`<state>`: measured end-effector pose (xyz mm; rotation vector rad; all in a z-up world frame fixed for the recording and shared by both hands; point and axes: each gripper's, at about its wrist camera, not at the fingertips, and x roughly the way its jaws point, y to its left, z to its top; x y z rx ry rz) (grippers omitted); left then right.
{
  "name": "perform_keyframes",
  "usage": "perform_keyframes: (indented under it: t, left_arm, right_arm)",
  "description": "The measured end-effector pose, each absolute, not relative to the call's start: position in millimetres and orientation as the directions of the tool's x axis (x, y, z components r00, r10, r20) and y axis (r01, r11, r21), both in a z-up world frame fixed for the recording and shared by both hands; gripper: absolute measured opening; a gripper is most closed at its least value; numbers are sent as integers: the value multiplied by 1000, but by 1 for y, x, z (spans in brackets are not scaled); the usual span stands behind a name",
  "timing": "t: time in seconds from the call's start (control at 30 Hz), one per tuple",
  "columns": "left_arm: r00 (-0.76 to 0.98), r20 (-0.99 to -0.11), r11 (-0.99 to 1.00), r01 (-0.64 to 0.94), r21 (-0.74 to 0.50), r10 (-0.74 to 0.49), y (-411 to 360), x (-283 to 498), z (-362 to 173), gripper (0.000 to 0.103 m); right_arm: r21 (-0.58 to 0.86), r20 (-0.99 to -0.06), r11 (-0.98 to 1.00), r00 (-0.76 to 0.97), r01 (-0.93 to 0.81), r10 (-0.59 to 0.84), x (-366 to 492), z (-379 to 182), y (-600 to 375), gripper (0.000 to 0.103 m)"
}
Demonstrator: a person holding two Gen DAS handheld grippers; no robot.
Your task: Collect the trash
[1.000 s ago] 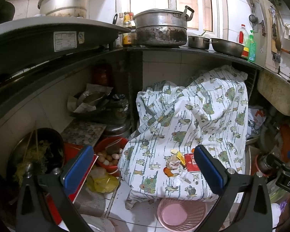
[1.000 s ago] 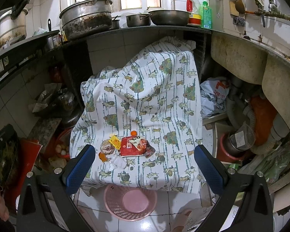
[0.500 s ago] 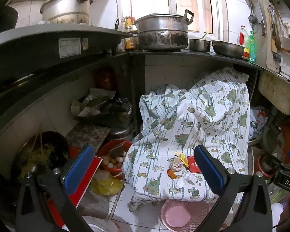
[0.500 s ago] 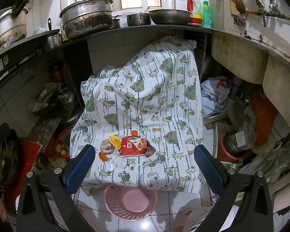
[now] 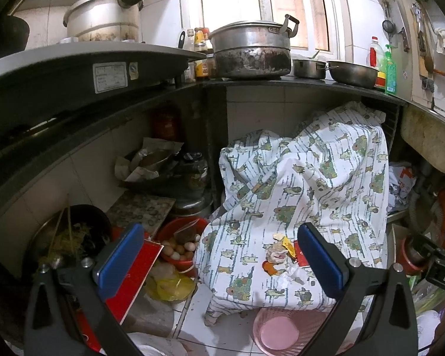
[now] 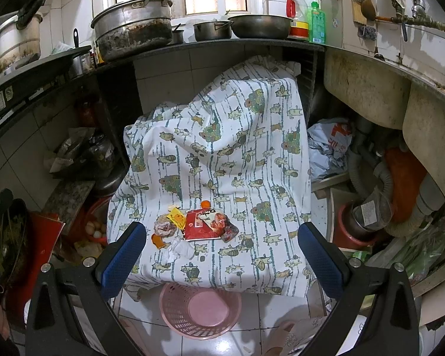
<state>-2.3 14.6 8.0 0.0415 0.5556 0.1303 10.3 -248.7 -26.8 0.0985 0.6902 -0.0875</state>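
Trash [image 6: 190, 231] lies in a small heap on the patterned cloth [image 6: 222, 154] draped below the counter: a red wrapper [image 6: 203, 225], yellow scrap [image 6: 175, 216], orange peel [image 6: 157, 241] and crumpled tissue [image 6: 182, 247]. Just below, on the floor, stands a pink basket [image 6: 200, 310]. Both the left gripper [image 5: 222, 262] and right gripper [image 6: 222, 256] hover apart from it, jaws spread wide, holding nothing.

Both tongs, left [image 5: 221, 255] and right [image 6: 221, 252], gape wide, empty.

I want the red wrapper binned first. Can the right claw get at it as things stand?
Probably yes. The right claw is open and faces the red wrapper, which lies flat on the patterned cloth with nothing over it; crumpled scraps crowd only its left edge.
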Motion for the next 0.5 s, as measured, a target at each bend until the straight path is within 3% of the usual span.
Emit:
perform_keyframes:
  t: [0.5]
  left_arm:
    - [857, -497, 991, -102, 88, 133, 11, -12, 11, 103]
  right_arm:
    - [62, -640, 992, 767, 113, -47, 11, -28, -248, 103]
